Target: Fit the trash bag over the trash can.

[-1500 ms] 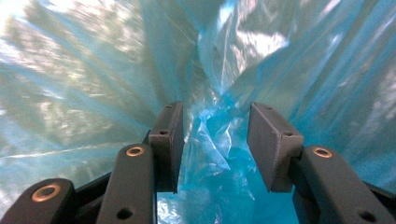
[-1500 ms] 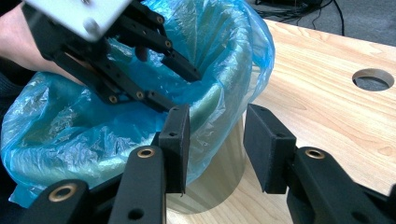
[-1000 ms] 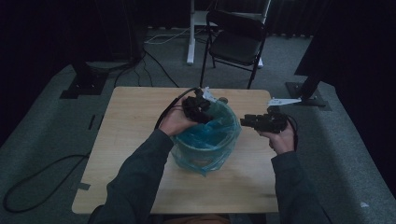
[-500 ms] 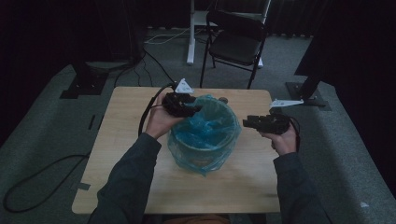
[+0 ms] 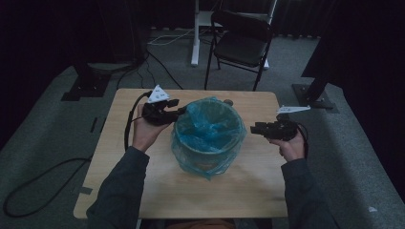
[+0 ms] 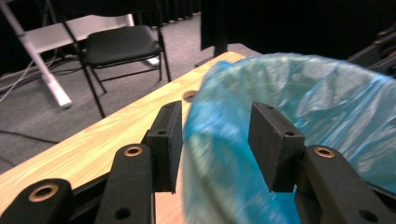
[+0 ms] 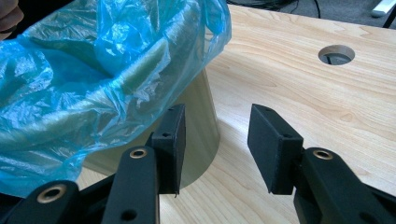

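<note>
Moving off the bin's mouth to its left rim, the left tongs (image 5: pixel 180 111) are straddling the blue bin liner (image 5: pixel 210 125) wide apart, the bin (image 7: pixel 196 126) sitting mid-desk (image 5: pixel 119 157), while the right tongs (image 5: pixel 254 129), half-open and empty, are waiting beside it; next, pinching the liner.

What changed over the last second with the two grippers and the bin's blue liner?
The left gripper slid from above the far rim of the bin out to its left side, jaws open with the blue bag edge between them, not pinched. The right gripper stayed open beside the bin's right, holding nothing. Bin, bag and table stayed put.
</note>
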